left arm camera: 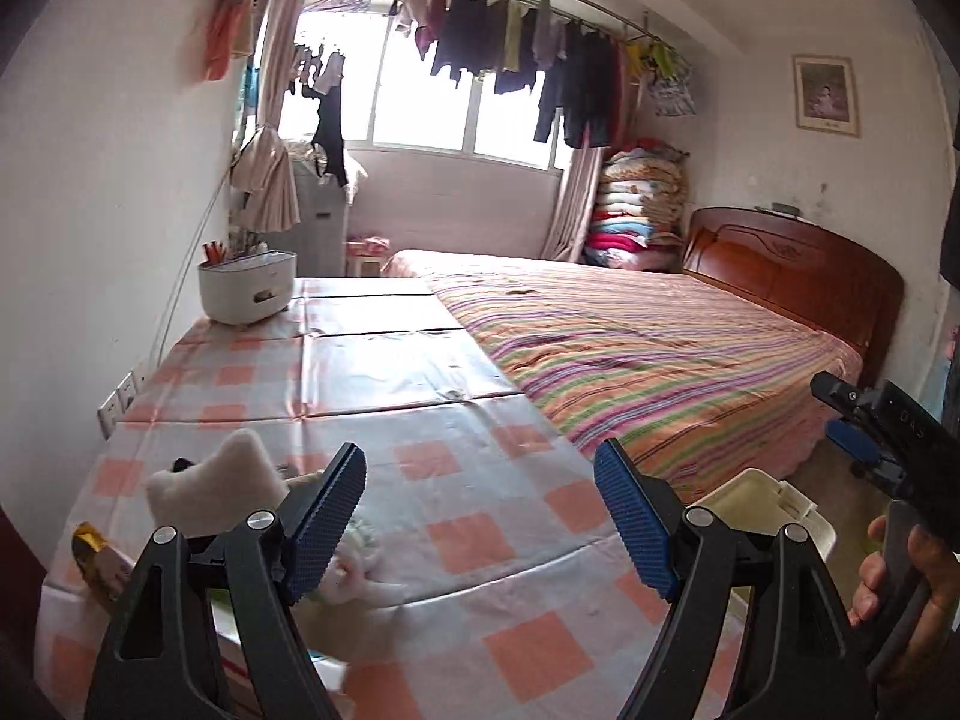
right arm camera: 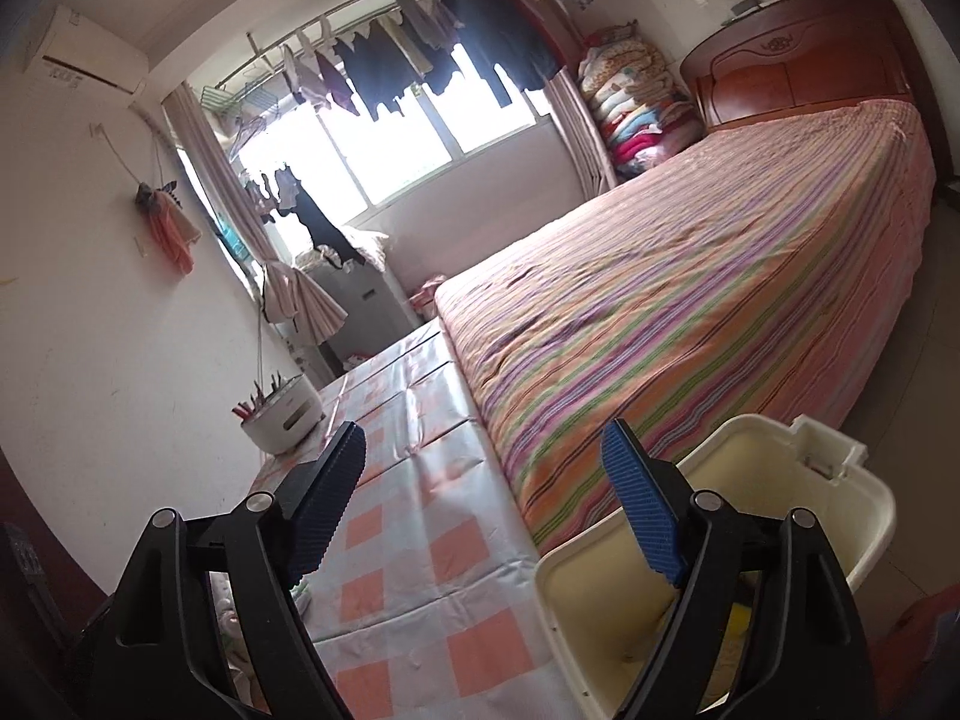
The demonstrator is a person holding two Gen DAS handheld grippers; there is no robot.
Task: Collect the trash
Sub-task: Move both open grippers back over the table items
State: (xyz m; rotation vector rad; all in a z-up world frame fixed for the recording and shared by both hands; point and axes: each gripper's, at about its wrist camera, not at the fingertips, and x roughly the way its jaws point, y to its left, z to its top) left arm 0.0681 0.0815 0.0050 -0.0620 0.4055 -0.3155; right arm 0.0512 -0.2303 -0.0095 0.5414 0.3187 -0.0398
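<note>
My left gripper (left arm camera: 480, 516) is open and empty above the near end of the checked table (left arm camera: 420, 372). Trash lies at its left finger: a crumpled white tissue (left arm camera: 216, 486), a gold wrapper (left arm camera: 90, 546) and white-green scraps (left arm camera: 360, 564). A cream bin (left arm camera: 762, 510) stands off the table's right edge. My right gripper (right arm camera: 483, 498) is open and empty, over the gap between table (right arm camera: 420, 540) and bin (right arm camera: 750, 480); it also shows in the left wrist view (left arm camera: 864, 420). A yellow item (right arm camera: 741, 615) lies in the bin, mostly hidden by my finger.
A white pot with chopsticks (left arm camera: 246, 285) stands at the table's far left by the wall. A striped bed (left arm camera: 660, 348) runs along the table's right side, with a wooden headboard (left arm camera: 792, 276). Wall sockets (left arm camera: 120, 396) are left of the table.
</note>
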